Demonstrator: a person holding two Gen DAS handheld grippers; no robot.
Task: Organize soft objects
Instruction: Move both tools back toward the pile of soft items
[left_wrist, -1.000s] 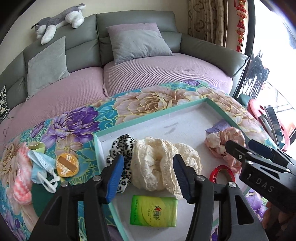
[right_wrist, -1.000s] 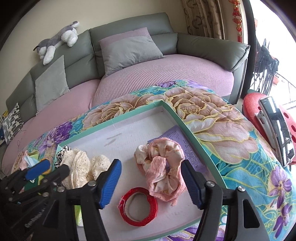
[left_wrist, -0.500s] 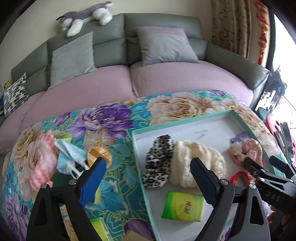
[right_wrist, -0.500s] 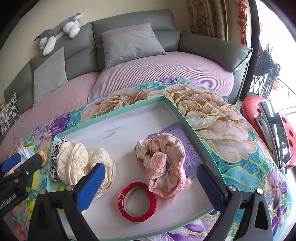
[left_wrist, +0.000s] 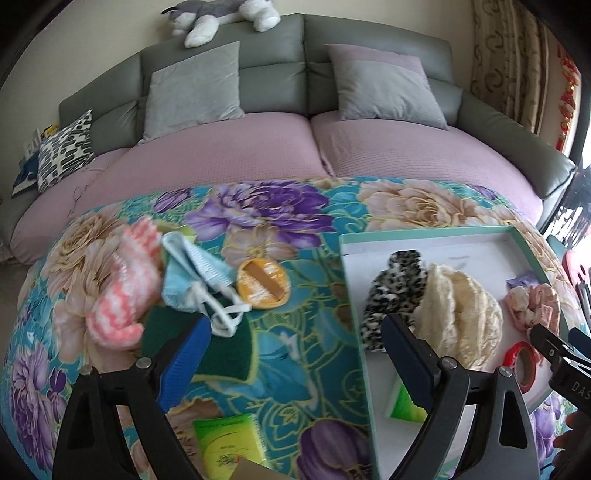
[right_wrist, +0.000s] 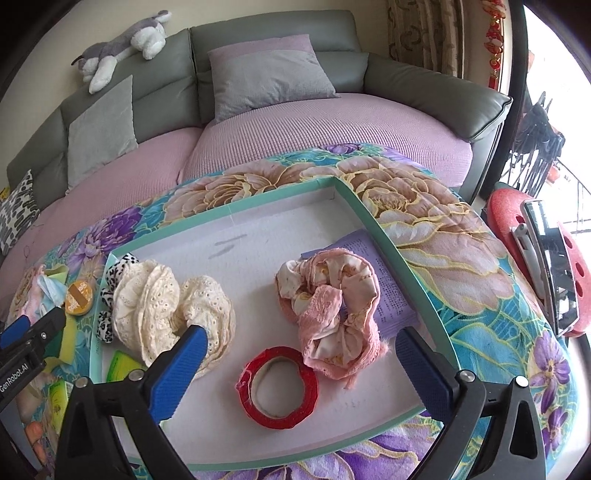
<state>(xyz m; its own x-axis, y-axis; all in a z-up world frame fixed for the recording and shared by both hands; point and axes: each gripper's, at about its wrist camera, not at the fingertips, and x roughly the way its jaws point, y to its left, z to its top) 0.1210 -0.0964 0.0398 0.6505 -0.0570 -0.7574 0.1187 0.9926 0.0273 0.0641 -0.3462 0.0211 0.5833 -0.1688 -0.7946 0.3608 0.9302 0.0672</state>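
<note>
The teal-rimmed tray (right_wrist: 402, 266) on the floral surface (left_wrist: 295, 354) holds a cream lace scrunchie (right_wrist: 166, 306), a leopard scrunchie (left_wrist: 391, 291), a pink scrunchie (right_wrist: 332, 306), a red tape roll (right_wrist: 279, 387) and a green packet (left_wrist: 402, 406). The right gripper (right_wrist: 295, 363) has its fingers spread wide and empty, the pink scrunchie just ahead between them. The left gripper (left_wrist: 295, 354) is likewise wide and empty above the cloth, beside the tray.

Lace scrunchie (right_wrist: 166, 310) and satin scrunchie (right_wrist: 332, 310) in tray (right_wrist: 280, 195), tape roll (right_wrist: 279, 387) before them, face mask (left_wrist: 192, 280) left of tray
</note>
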